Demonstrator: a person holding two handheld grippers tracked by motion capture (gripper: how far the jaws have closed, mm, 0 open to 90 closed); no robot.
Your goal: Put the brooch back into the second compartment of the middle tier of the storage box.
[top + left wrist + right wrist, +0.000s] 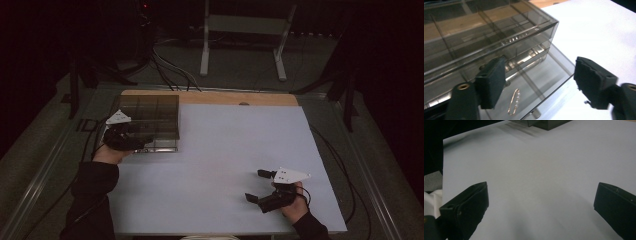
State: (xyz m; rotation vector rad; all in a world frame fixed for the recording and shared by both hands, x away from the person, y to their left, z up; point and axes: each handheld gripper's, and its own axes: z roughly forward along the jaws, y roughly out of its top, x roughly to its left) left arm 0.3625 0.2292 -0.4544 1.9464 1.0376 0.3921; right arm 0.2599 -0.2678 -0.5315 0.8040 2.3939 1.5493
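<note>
A smoky clear drawer box (150,112) stands at the back left of the white table top (225,150). Its lowest drawer (549,72) is pulled out toward me, and a thin metal loop like a paper clip (514,101) lies inside it. My left gripper (144,143) hovers at the front of the box. In the left gripper view the left gripper (539,75) stands open above the drawer, with nothing between its pads. My right gripper (255,186) is open near the front right, and the right gripper (540,195) has bare white table under it.
The table's wooden edge (235,97) runs along the back. Behind it on the floor stands a white frame (245,25) with cables (170,70) beside it. A corner of the drawer box (546,123) lies far ahead of the right gripper.
</note>
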